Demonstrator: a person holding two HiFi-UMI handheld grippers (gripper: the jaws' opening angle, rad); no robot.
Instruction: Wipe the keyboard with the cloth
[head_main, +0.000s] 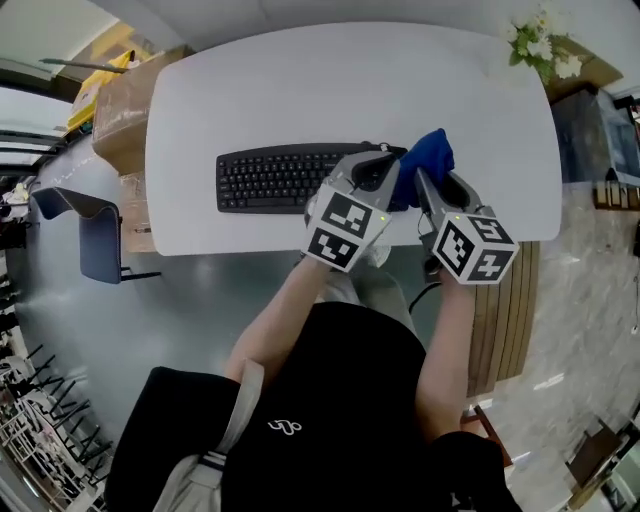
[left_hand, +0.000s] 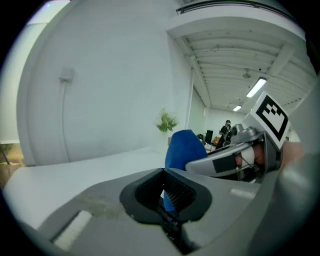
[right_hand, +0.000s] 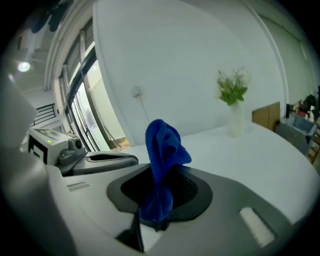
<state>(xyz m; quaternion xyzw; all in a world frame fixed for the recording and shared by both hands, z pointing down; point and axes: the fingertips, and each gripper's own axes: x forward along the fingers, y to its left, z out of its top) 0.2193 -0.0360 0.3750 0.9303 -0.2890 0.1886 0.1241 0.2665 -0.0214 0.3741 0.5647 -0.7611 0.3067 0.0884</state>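
Closest to the head camera are the person's black top and a grey bag strap (head_main: 235, 420), with both forearms reaching out over the near edge of the white worktop (head_main: 300, 90). The left gripper (head_main: 392, 165) and right gripper (head_main: 425, 182) meet at the right end of the black keyboard (head_main: 270, 178), sharing the blue cloth (head_main: 428, 155).

The right jaws are clamped on a thick bunch of cloth that stands up out of them. The left jaws are pressed together on a thin strip of the same cloth at their throat. The cloth sits bunched between the two sets of jaws, over the keyboard's right end. Whether it touches the keys I cannot tell.

This looks like the grip being settled before any wiping. The next move likely calls for lowering the bunch onto the keys and sweeping left along the rows with light, even pressure, so the keyboard does not slide.
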